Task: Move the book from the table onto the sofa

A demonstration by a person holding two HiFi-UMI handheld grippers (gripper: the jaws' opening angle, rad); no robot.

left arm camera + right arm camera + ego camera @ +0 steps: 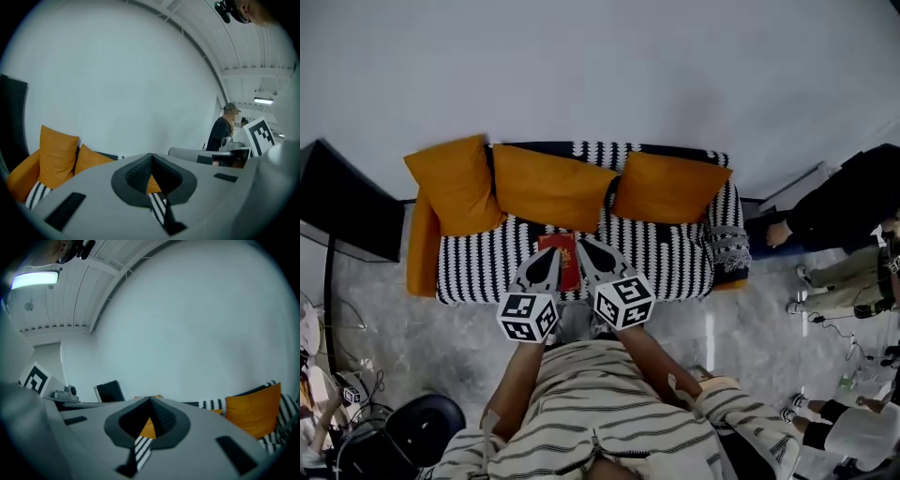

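A red book lies flat on the seat of the black-and-white striped sofa, near its front edge and just left of centre. My left gripper and right gripper hang side by side above the sofa's front edge. They overlap the book's sides in the head view. Both are shut with nothing between the jaws. In the left gripper view the shut tips point level at the white wall above the cushions. The right gripper view shows its shut tips pointing the same way.
Three orange cushions lean on the sofa back, and a grey throw lies at its right end. A black screen stands at the left. A person in black stands at the right. A black stool is at my lower left.
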